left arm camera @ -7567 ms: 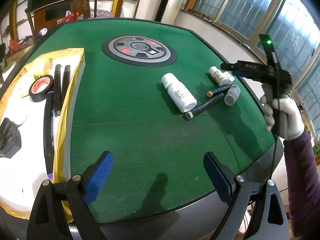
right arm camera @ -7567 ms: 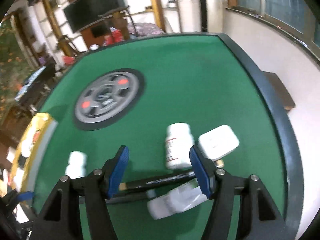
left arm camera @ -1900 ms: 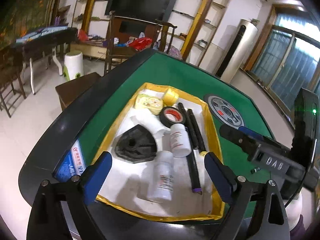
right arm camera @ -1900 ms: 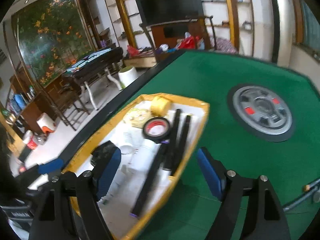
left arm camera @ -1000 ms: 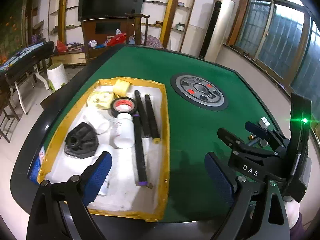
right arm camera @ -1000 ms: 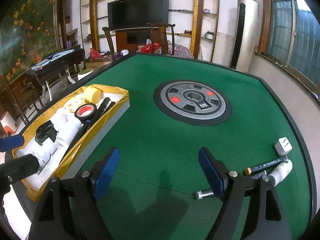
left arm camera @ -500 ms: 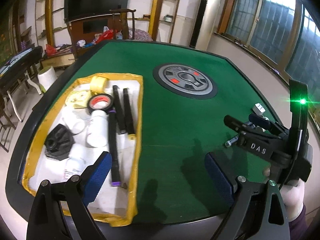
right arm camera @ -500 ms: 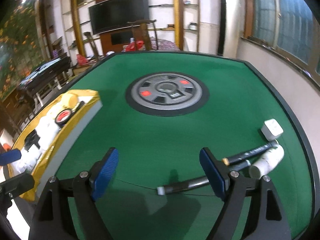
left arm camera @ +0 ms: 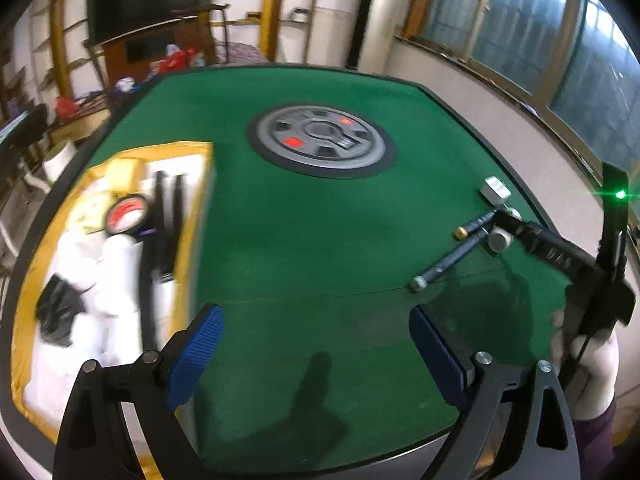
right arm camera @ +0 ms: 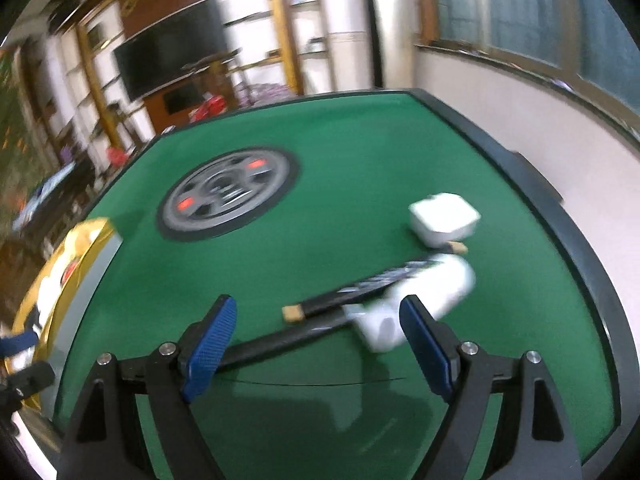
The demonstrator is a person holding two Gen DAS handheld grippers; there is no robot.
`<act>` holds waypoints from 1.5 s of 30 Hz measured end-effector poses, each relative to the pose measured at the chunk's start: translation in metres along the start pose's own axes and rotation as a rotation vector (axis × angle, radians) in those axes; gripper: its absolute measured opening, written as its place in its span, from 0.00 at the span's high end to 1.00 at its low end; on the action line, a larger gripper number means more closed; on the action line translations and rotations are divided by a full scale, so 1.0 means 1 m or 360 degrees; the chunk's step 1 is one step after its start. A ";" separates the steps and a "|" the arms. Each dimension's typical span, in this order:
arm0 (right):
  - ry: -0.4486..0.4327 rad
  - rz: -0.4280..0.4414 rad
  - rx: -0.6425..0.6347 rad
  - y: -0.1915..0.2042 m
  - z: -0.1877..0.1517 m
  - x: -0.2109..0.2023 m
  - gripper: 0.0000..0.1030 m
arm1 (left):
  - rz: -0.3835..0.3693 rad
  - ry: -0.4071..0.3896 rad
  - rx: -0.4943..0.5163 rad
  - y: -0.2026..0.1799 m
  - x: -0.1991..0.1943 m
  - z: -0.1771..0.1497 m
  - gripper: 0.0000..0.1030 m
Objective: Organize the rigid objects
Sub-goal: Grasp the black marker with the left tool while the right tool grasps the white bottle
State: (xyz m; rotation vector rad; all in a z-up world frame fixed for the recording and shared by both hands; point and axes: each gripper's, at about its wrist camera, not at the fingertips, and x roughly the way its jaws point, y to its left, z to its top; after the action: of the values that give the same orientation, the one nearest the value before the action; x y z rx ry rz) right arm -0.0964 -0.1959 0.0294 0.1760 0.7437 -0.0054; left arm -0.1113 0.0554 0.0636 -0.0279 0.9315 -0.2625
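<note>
Two dark pens lie crossed on the green felt beside a small white bottle on its side and a white box. My right gripper hovers open just in front of them, nothing between its blue pads. The left wrist view shows the same pens, box and the right gripper at the table's right. My left gripper stands open over bare felt. The yellow-rimmed tray at the left holds bottles, pens, a tape roll and a black piece.
A round grey dial is set in the middle of the table. The table's black rim runs close behind the box. A gloved hand holds the right gripper. Shelves, a television and windows stand beyond.
Both grippers have swung right, away from the tray. The right gripper has closed in on the pens and bottle, which now lie just beyond its pads. Both stay open.
</note>
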 end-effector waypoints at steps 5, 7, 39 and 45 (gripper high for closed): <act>-0.0001 -0.0057 0.0304 -0.074 -0.001 -0.006 0.19 | -0.0035 0.0033 0.0259 -0.047 0.031 0.012 0.07; 0.0021 -0.0048 0.0410 -0.095 -0.004 -0.005 0.19 | -0.0058 0.0054 0.0393 -0.071 0.048 0.014 0.07; 0.0174 0.0037 0.0420 -0.077 -0.001 0.025 0.19 | -0.0417 0.0133 0.0511 -0.119 0.074 0.015 0.84; 0.0231 0.0000 0.0312 -0.053 0.012 0.047 0.19 | -0.0475 0.0060 0.0411 -0.094 0.047 0.016 0.84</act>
State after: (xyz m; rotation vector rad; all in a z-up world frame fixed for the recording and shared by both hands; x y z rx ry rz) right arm -0.0573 -0.2474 -0.0023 0.3661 0.8882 -0.0663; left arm -0.0922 -0.0484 0.0489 0.0766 0.9240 -0.6604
